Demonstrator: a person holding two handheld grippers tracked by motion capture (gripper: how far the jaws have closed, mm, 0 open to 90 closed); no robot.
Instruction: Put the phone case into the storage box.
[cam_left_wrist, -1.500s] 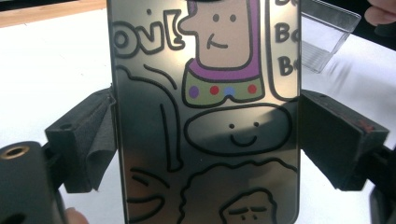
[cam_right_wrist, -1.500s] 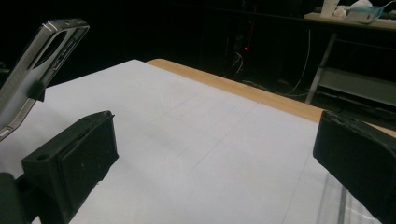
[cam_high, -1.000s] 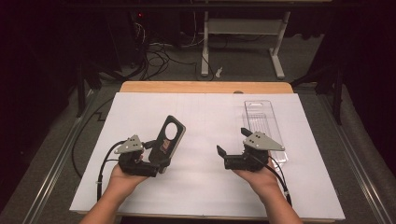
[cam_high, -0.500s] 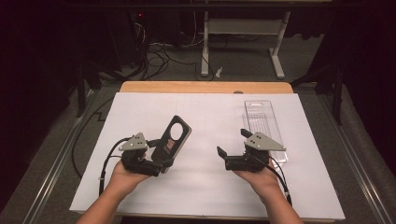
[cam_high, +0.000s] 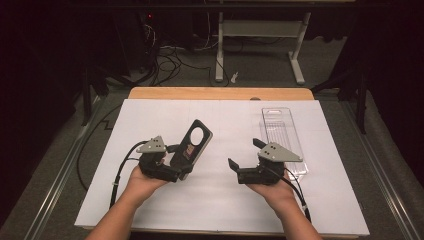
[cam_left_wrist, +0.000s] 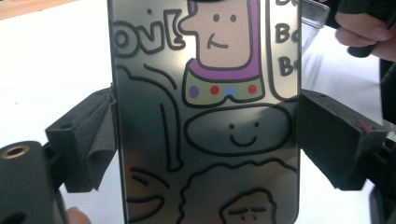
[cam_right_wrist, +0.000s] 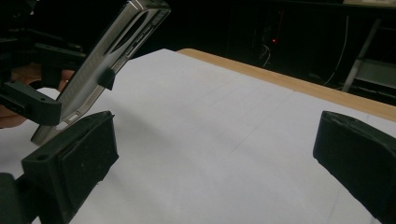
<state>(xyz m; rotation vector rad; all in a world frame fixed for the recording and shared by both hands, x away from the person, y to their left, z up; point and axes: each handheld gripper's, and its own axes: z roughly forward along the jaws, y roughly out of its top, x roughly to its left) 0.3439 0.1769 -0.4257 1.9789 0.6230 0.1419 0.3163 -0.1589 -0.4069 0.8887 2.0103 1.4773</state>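
Observation:
A phone case with a round camera hole stands tilted above the white sheet, and my left gripper is shut on its lower sides. In the left gripper view the case shows a glossy back with cartoon drawings, and both black pads press its edges. My right gripper rests to the right of it, open with nothing between its jaws. The right gripper view has the open jaws around my right gripper's middle, with the tilted case off at the left.
A clear plastic packaging tray lies on the white sheet just behind the right hand. The wooden table edge runs along the far side. Cables and a white stand's legs are on the floor beyond.
My left gripper has carried the case a little to the right and slightly up, toward the middle of the table. The right gripper has stayed where it was.

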